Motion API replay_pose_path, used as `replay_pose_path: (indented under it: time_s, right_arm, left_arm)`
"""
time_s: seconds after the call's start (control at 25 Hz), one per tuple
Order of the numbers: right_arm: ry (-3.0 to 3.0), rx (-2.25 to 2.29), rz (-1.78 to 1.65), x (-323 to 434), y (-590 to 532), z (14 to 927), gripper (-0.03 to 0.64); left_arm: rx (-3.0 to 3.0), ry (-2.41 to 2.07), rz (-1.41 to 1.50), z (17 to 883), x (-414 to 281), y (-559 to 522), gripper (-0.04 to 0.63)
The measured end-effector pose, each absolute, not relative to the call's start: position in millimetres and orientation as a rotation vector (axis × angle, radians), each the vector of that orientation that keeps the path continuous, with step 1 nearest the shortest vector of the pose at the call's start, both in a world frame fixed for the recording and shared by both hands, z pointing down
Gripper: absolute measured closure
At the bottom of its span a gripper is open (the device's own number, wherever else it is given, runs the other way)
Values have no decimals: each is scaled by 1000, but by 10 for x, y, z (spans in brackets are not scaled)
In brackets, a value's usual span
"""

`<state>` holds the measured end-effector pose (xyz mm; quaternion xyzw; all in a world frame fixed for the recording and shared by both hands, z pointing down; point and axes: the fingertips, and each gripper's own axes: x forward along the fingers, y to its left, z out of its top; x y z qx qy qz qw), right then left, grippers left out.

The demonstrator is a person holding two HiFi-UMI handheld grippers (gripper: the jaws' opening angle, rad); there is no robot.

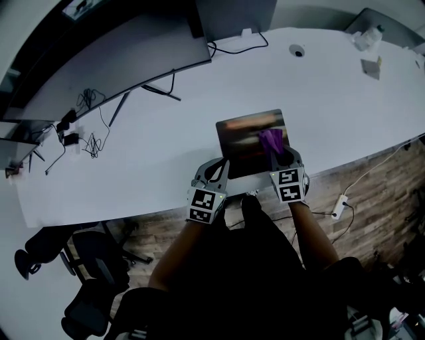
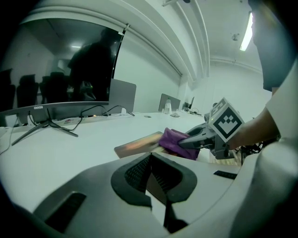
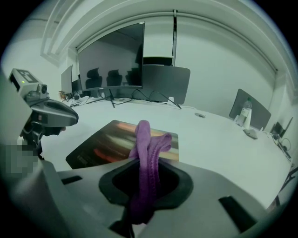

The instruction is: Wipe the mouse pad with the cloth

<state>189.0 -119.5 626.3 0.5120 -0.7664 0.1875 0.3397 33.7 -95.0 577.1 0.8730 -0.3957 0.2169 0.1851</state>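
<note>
A dark mouse pad (image 1: 244, 136) with coloured streaks lies near the front edge of the white table (image 1: 153, 153). My right gripper (image 1: 280, 157) is shut on a purple cloth (image 1: 270, 140), which hangs over the pad's right side. In the right gripper view the cloth (image 3: 148, 142) stands bunched up out of the jaws (image 3: 146, 163) above the pad (image 3: 104, 144). My left gripper (image 1: 222, 167) sits at the pad's near left corner, and its jaws (image 2: 151, 160) look shut on the pad's edge (image 2: 137, 145). The left gripper view also shows the right gripper (image 2: 192, 141) with the cloth (image 2: 171, 138).
A wide curved monitor (image 1: 113, 66) stands at the back left with loose cables (image 1: 89, 136) below it. A second screen (image 1: 232, 16) is at the back centre, and a bottle (image 1: 368, 36) at the far right. Office chairs (image 1: 86, 265) and a power strip (image 1: 340, 207) are on the wooden floor.
</note>
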Motion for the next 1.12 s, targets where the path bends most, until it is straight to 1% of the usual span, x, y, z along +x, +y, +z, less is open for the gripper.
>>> replay_pose_path:
  time_s: [0.6, 1.12]
  right_arm:
    - [-1923, 1408, 463, 2495, -1225, 6244, 546]
    - [-1892, 1488, 442, 2827, -1251, 6129, 546]
  left_arm:
    - [2471, -1094, 629, 5804, 539, -960, 574]
    - [2467, -1118, 628, 5837, 491, -950, 574]
